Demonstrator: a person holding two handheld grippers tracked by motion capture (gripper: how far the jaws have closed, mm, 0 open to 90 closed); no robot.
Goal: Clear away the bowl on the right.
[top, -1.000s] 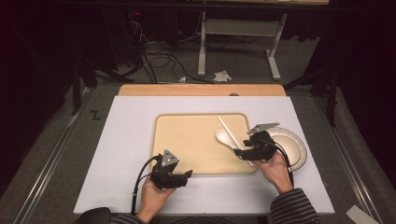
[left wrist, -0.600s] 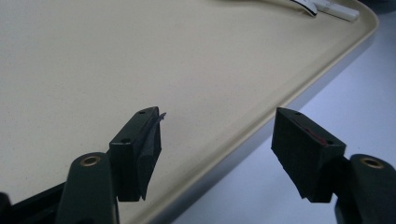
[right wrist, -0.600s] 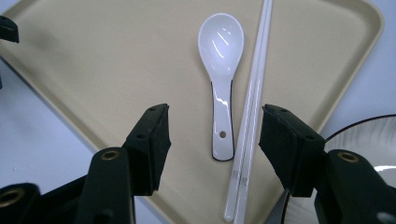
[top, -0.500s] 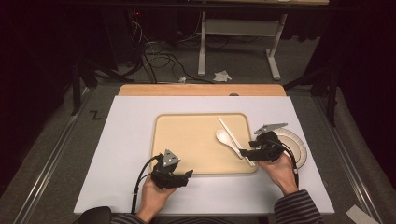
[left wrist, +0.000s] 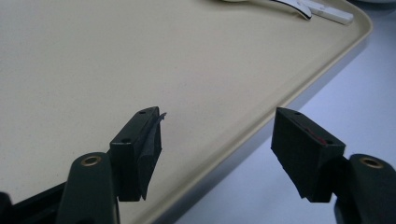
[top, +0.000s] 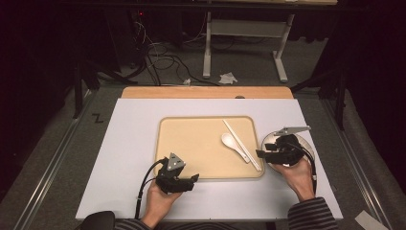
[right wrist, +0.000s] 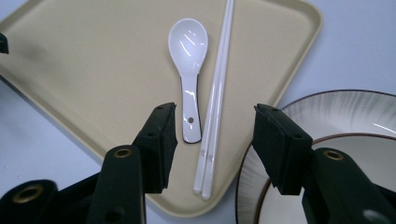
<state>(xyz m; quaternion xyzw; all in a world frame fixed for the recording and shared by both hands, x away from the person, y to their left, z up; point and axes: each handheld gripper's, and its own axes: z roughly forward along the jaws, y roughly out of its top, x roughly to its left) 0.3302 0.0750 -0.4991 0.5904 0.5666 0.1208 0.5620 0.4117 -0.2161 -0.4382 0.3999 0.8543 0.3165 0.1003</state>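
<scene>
The right gripper (right wrist: 212,123) hangs with its jaws spread wide and nothing between them, poised above the near ends of the white chopsticks (right wrist: 215,93) and the handle of the white spoon (right wrist: 189,60). Both utensils lie side by side on the beige tray (right wrist: 84,70), the spoon's bowl pointing away from the gripper and the chopsticks just beside it, toward the tray's right rim. In the high view that gripper (top: 262,154) sits at the tray's (top: 191,139) right edge, held over a plate (top: 306,146) with a dark rim that rests on the white table (top: 134,129) just beside the tray. In the right gripper view the plate (right wrist: 336,112) shows streaked grey markings and sits under the right-hand jaw. Over at the near edge, the left gripper (top: 190,181) is low at the tray's front rim, and its own view shows the jaws (left wrist: 217,140) parted and empty, one over the tray's surface (left wrist: 93,60), the other out over the table beyond the rim. The spoon (top: 230,141) and chopsticks (top: 242,143) lie well apart from it.
</scene>
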